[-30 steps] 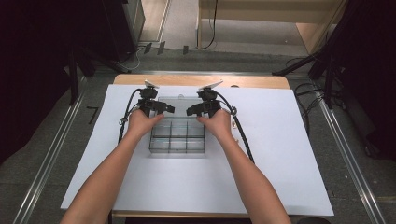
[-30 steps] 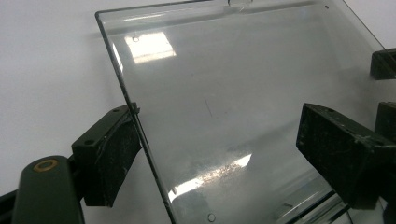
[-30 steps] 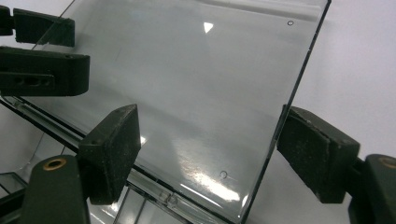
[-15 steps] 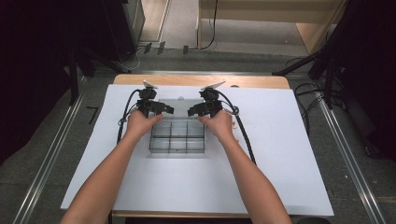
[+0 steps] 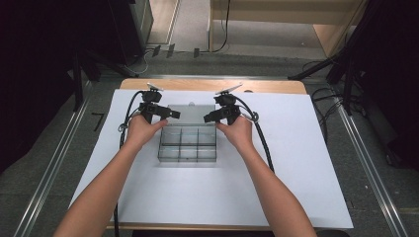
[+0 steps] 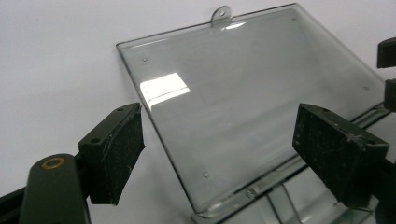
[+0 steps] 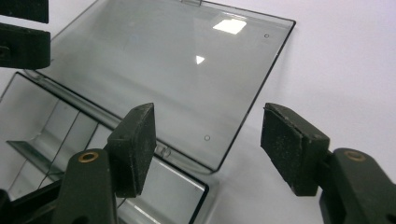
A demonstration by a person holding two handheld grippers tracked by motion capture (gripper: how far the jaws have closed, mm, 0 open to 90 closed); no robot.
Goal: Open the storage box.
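Just beyond both grippers' parted fingers [image 6: 112, 154], clear box lid [image 6: 243, 93].

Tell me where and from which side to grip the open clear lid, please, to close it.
Grip the lid at its far free edge beside the small tab, coming from the far side: the near edge is hinged to the compartment box, so only the far edge swings.

No readable text, labels, or numbers anywhere.

High view overhead, facing forward-down; gripper views close, sharing open lid [image 6: 243, 93].
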